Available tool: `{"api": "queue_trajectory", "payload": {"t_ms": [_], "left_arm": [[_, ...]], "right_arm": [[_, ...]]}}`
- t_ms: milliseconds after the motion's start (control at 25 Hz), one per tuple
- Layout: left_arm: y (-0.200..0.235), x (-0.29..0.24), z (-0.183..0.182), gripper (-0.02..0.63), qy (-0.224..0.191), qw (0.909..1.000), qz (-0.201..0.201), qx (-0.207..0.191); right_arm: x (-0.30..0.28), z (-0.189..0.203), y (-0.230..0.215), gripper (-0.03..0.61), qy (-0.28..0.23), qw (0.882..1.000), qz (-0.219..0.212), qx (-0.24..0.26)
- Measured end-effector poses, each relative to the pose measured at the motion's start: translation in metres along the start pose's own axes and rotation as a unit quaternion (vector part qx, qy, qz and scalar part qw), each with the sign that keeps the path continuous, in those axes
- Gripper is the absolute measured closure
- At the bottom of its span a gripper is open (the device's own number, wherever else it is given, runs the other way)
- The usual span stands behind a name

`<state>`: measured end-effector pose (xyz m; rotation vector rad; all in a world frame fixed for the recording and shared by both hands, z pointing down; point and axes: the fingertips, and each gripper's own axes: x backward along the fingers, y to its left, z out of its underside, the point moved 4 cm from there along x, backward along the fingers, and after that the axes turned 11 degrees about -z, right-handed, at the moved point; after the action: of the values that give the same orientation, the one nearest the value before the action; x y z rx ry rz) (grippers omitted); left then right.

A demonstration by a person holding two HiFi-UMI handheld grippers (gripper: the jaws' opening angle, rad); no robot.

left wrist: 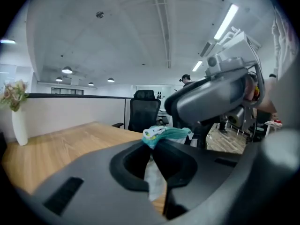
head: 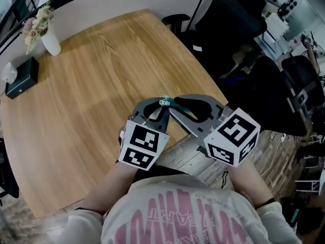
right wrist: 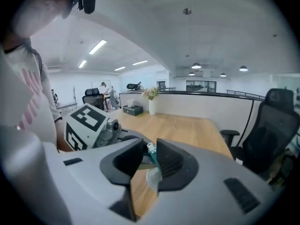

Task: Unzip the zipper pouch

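Wooden table point(head: 101, 85), white vase point(head: 51, 43) of flowers point(head: 36, 22) and black box point(head: 23, 78) at its far corner, black office chair point(head: 233, 19) beside

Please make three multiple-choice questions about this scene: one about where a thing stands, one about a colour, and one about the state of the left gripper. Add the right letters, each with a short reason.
1. Where does the white vase stand?
A. in the middle of the table
B. near the table's far left edge
C. at the table's near right corner

2. What colour is the top edge of the pouch?
A. red
B. yellow
C. teal

3. What is the state of the left gripper?
A. shut on the pouch
B. open and empty
C. shut on the vase

Answers:
1 B: the head view shows it on the wood by that edge.
2 C: both gripper views show a teal band.
3 A: its jaws meet with the pouch pinched between them.
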<state>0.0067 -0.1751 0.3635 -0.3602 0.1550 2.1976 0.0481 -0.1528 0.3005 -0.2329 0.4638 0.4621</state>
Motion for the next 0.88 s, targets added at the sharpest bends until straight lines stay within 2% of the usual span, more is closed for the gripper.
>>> {"api": "queue_trajectory", "payload": {"t_ms": [120, 280, 400, 480, 640, 720, 880], "left_arm": [[-0.005, 0.001, -0.002, 0.589, -0.001, 0.9999, 0.000, -0.015], [-0.011, 0.005, -0.002, 0.589, -0.005, 0.9991, 0.013, -0.040], [-0.014, 0.007, 0.000, 0.589, 0.002, 0.9974, 0.025, -0.068], [-0.016, 0.008, 0.002, 0.589, 0.009, 0.9968, 0.034, -0.071], [-0.015, 0.012, 0.004, 0.589, 0.015, 0.9957, 0.050, -0.076], [-0.013, 0.014, 0.003, 0.589, 0.014, 0.9965, 0.053, -0.064], [0.000, 0.016, -0.001, 0.589, 0.008, 0.9986, 0.041, -0.034]], "right_arm": [[-0.015, -0.005, 0.000, 0.483, 0.047, 0.998, -0.003, 0.047], [-0.030, -0.001, 0.007, 0.486, 0.113, 0.989, -0.008, 0.099], [-0.034, 0.003, 0.009, 0.529, 0.141, 0.982, -0.004, 0.123], [-0.036, 0.005, 0.011, 0.528, 0.155, 0.978, -0.007, 0.138], [-0.037, 0.006, 0.016, 0.529, 0.157, 0.976, -0.019, 0.147], [-0.036, 0.003, 0.016, 0.537, 0.146, 0.978, -0.017, 0.148], [-0.026, -0.012, 0.015, 0.543, 0.080, 0.990, -0.013, 0.119]]}}
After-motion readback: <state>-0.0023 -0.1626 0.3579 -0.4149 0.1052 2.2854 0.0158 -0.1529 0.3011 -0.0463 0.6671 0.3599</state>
